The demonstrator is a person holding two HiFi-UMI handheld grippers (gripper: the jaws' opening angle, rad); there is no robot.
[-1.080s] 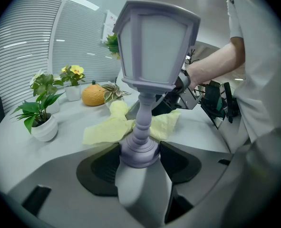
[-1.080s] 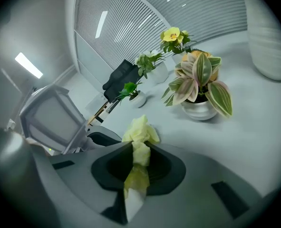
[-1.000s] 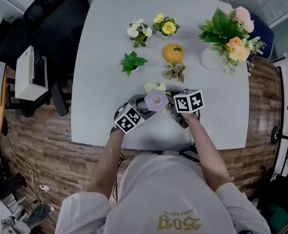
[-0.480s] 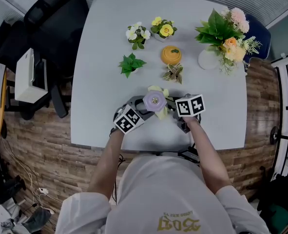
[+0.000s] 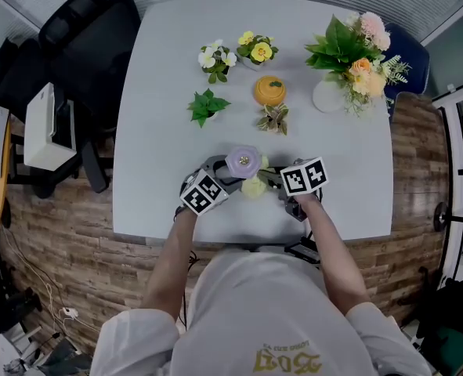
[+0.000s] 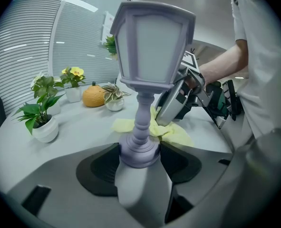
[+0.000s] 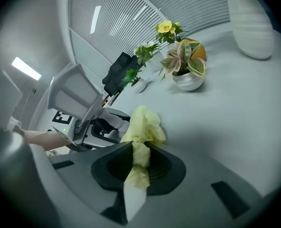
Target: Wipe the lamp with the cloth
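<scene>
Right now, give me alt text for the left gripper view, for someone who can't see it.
The left hand-held gripper clamps the base of an upright lavender lantern lamp over a pale table. Behind its stem, the right hand-held gripper holds a yellow cloth; small potted plants stand at far left.

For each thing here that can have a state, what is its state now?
left hand-held gripper: shut on lamp.
right hand-held gripper: shut on cloth.
lamp: upright, held at its base.
cloth: bunched, beside the lamp's base.
green potted plant: upright.
</scene>
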